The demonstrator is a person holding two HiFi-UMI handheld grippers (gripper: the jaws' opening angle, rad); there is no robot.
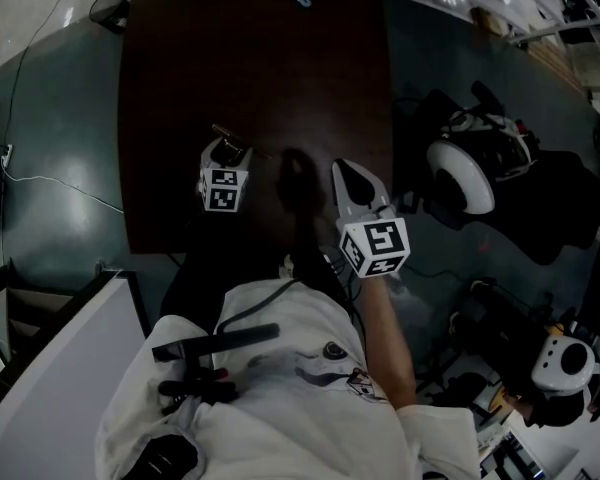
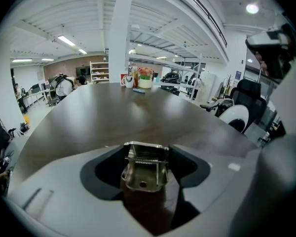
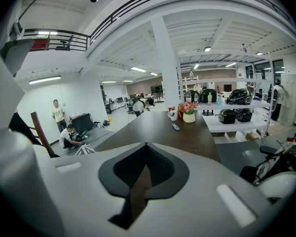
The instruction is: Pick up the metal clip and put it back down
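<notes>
Metal clip (image 2: 144, 174), in left gripper (image 2: 146, 147) (dark table (image 2: 128, 115))

Open-plan industrial office: long dark brown wooden table (image 2: 128, 117), white shelving unit (image 2: 99, 72) upper left, black-and-white swivel chair (image 2: 237, 115) right.

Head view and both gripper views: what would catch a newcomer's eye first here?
The shiny metal clip stands out most, gripped between the jaws of the left tool over the near end of the long dark table. Beside it, to the right, the right tool is shut with nothing in it, over the same end of the table.
</notes>
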